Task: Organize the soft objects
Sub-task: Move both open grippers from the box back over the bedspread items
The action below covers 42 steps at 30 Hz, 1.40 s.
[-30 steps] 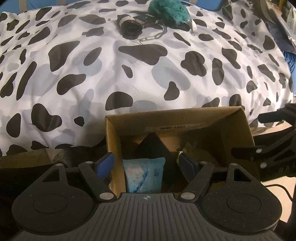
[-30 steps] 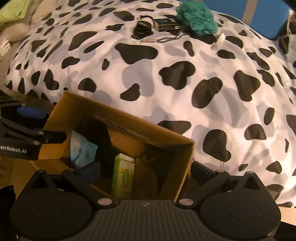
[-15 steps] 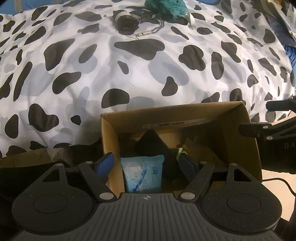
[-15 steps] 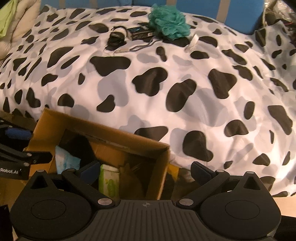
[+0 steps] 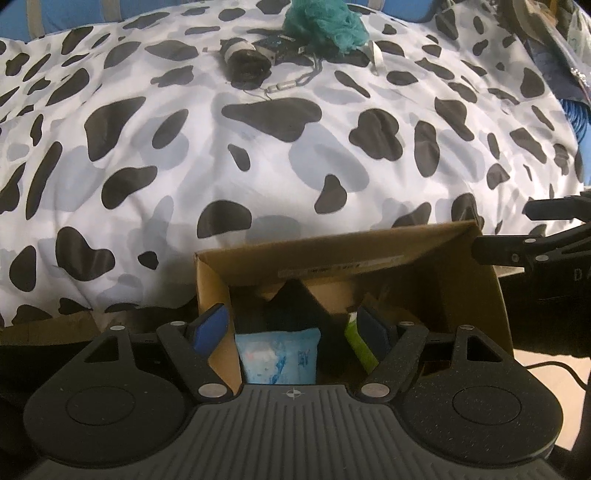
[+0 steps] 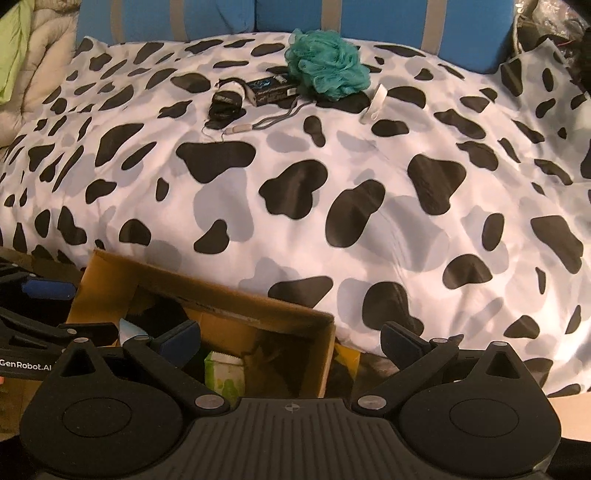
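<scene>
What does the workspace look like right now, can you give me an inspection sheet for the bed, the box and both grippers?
Surface: cow-print duvet covering the bed, rumpled.
Job's things: teal bath pouf at the far side of the duvet; cardboard box at the near edge, holding a blue tissue pack and a green tissue pack.
Clutter: rolled black strap, small black box, white clip.
Grippers: left gripper open over the box, empty; right gripper open, astride the box's corner, empty.
Cables: grey lanyard cord beside the pouf.
Surroundings: blue headboard cushions.
</scene>
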### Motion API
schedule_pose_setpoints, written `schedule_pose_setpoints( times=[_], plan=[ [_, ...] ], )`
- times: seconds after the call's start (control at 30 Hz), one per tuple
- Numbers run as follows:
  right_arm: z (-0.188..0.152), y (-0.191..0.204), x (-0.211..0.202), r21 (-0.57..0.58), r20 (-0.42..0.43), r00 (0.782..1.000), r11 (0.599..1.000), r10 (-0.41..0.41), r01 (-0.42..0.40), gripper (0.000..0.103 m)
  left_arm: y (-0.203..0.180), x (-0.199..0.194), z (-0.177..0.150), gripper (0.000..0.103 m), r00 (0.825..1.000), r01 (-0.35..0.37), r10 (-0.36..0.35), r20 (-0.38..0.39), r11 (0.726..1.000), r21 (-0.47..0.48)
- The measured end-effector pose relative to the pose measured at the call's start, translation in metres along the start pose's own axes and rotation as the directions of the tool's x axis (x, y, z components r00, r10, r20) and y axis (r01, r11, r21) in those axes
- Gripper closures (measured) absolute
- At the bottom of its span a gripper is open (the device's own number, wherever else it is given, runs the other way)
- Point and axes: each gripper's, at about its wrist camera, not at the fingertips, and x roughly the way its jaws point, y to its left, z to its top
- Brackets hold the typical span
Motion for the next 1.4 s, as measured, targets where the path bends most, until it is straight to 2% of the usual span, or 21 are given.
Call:
schedule_pose_setpoints(
  times=[0.27, 0.47, 0.57, 0.7, 0.83, 1.0, 1.1, 1.23, 1.4],
  plan=[
    [0.006, 0.003, -0.008, -0.04, 0.086, 0.996, 0.999, 0.001, 0.002, 0.0, 0.003, -0.007, 0.013, 0.027, 0.998, -0.017, 0.017, 0.054, 1.0, 0.003],
    [0.015, 0.002, -0.007, -0.056, 0.131, 0.99, 0.997, -0.048, 0.056, 0.0, 0.007, -0.008, 0.025, 0.027, 0.997, -0.011, 0.01, 0.077, 1.0, 0.011],
    [0.02, -0.002, -0.007, -0.056, 0.139, 0.99, 0.998, -0.011, 0.019, 0.0, 0.011, -0.008, 0.031, 0.027, 0.996, -0.01, 0.009, 0.087, 1.0, 0.011],
    [0.026, -0.004, -0.011, -0.06, 0.178, 0.984, 0.998, -0.011, 0.022, 0.0, 0.015, -0.003, 0.041, 0.027, 0.996, -0.007, 0.006, 0.091, 1.0, 0.01],
    [0.032, -0.008, -0.012, -0.054, 0.19, 0.981, 0.998, 0.025, -0.015, 0.0, 0.02, 0.001, 0.052, 0.027, 0.995, -0.018, 0.016, 0.101, 1.0, 0.014],
    [0.041, -0.007, -0.008, -0.096, 0.221, 0.975, 0.994, -0.035, 0.058, 0.0, 0.028, 0.007, 0.066, 0.027, 0.993, -0.037, 0.035, 0.112, 0.999, 0.015],
    [0.047, -0.011, -0.007, -0.09, 0.235, 0.971, 0.994, -0.043, 0.066, 0.001, 0.032, 0.011, 0.074, 0.027, 0.993, -0.032, 0.03, 0.117, 0.999, 0.01],
    [0.055, -0.017, -0.005, -0.086, 0.25, 0.968, 0.996, -0.014, 0.036, 0.001, 0.036, 0.016, 0.084, 0.027, 0.992, -0.037, 0.033, 0.125, 0.999, 0.026],
    [0.068, -0.026, 0.005, -0.042, 0.214, 0.976, 0.999, 0.029, -0.02, 0.001, 0.044, 0.022, 0.099, 0.027, 0.99, -0.047, 0.044, 0.136, 0.999, 0.021]
  ],
)
